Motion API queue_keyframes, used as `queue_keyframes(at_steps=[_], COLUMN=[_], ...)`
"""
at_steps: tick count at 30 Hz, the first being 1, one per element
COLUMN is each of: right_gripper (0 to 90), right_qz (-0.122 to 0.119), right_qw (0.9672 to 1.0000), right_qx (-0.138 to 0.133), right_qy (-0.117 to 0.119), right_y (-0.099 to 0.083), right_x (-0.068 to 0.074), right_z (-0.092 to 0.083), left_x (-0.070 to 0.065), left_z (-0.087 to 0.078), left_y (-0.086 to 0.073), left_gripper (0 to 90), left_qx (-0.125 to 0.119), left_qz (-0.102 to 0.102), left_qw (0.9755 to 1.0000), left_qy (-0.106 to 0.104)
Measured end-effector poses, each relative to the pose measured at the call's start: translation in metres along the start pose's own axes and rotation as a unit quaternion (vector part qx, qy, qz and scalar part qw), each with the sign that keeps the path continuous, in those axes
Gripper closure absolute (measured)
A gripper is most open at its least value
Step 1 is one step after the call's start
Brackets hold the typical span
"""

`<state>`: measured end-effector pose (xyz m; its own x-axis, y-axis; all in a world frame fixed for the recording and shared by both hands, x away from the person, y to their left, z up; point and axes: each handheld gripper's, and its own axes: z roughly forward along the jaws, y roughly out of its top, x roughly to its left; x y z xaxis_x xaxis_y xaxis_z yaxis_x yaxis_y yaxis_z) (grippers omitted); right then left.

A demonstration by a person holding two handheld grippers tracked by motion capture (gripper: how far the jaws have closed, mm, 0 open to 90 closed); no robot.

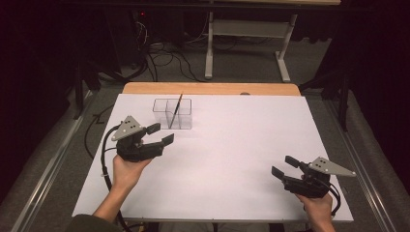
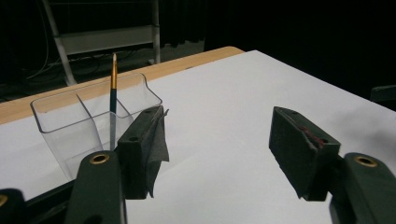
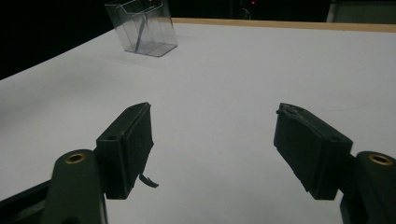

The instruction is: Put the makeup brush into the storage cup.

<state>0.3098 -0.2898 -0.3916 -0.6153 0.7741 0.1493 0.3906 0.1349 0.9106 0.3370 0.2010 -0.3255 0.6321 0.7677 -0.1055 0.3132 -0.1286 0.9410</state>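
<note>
The paintbrush (image 1: 176,110) stands tilted in the clear two-compartment holder (image 1: 172,114) near the bench's (image 1: 232,145) far left edge, leaning on the divider, evidently stored. It is thin, dark-handled, with a gold ferrule. Left hand-held gripper (image 1: 160,134) wide, empty, just beside the holder; right hand-held gripper (image 1: 284,166) wide, empty, near the right corner.

One clear two-compartment holder (image 1: 172,114), one paintbrush (image 1: 176,110), two claws, left (image 1: 161,134), right (image 1: 285,166)

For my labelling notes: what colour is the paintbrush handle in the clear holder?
Dark paintbrush handle, gold ferrule; clearest in the left gripper view.
</note>
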Motion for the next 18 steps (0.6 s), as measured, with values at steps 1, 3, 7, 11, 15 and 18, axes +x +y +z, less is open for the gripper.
queue_keyframes(at_steps=[1, 3, 7, 11, 15, 18], right_gripper=[29.5, 29.5, 29.5, 29.5, 29.5, 29.5], right_qz=[0.000, -0.001, 0.001, 0.001, 0.003, 0.003], right_qw=[1.0000, 1.0000, 1.0000, 1.0000, 1.0000, 1.0000], right_qx=[0.001, 0.000, 0.001, 0.004, 0.001, 0.001], right_qy=[0.000, 0.000, 0.001, 0.002, 0.000, 0.001], right_y=[0.000, 0.000, 0.000, 0.000, -0.001, -0.001], right_x=[0.000, 0.000, -0.001, 0.001, -0.001, -0.001], right_z=[0.000, 0.000, 0.001, 0.001, 0.001, 0.001], left_x=[0.000, 0.000, 0.000, -0.001, -0.004, -0.005], left_z=[-0.001, -0.002, -0.005, -0.006, -0.005, -0.005], left_y=[-0.002, -0.004, -0.008, -0.010, -0.013, -0.016], left_gripper=[36.5, 36.6, 36.6, 36.6, 36.6, 36.6], left_qx=[-0.001, -0.002, -0.003, 0.001, 0.001, 0.003], left_qz=[0.001, 0.002, -0.001, 0.003, 0.004, 0.003], left_qw=[1.0000, 1.0000, 1.0000, 1.0000, 1.0000, 1.0000], left_qy=[0.000, 0.002, 0.004, 0.001, -0.003, -0.007])
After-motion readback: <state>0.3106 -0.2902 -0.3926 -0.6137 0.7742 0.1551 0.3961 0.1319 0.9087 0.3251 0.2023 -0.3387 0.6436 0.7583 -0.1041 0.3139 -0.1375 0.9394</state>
